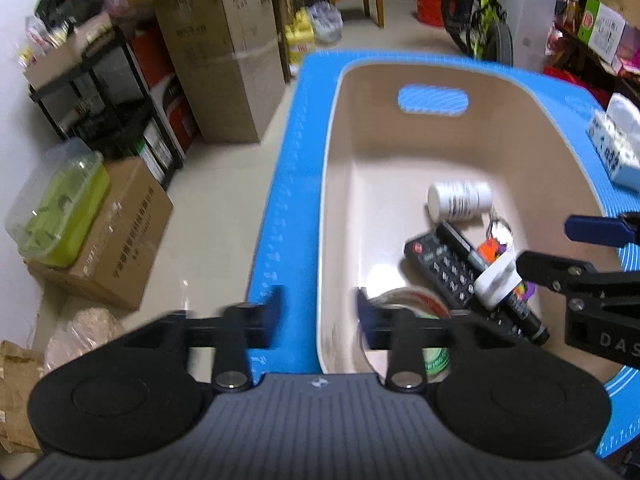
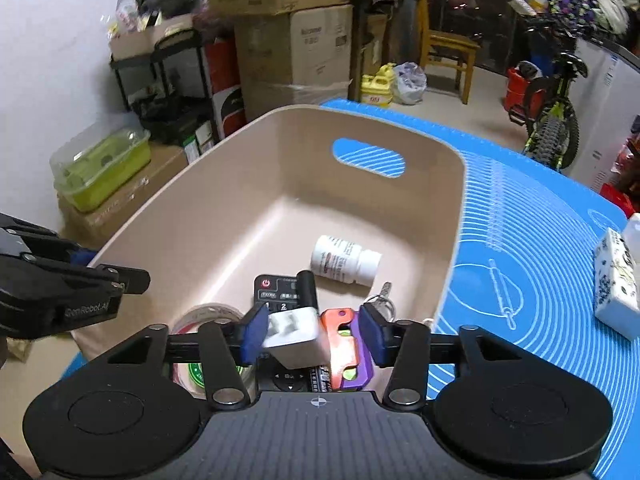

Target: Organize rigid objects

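Note:
A beige bin [image 1: 332, 168] [image 2: 200, 208] stands on a blue mat [image 1: 280, 208] [image 2: 520, 240]. In it lie a white pill bottle [image 1: 460, 200] [image 2: 344, 260], a black remote [image 1: 444, 272] [image 2: 276, 292], a black marker [image 1: 496, 280], a tape roll [image 1: 412, 300] [image 2: 208, 316] and an orange and purple keyring toy [image 2: 348, 344]. My right gripper [image 2: 312, 334] is open above the bin, with a white plug adapter [image 2: 296, 336] [image 1: 500, 280] against its left finger. My left gripper [image 1: 320, 308] is open and empty, straddling the bin's left wall.
A white patterned tissue pack [image 2: 616, 288] [image 1: 612, 148] lies on the mat to the right of the bin. Cardboard boxes [image 1: 224, 60], a black shelf [image 1: 108, 96] and a green container [image 1: 60, 208] stand on the floor to the left. A bicycle [image 2: 552, 120] stands behind.

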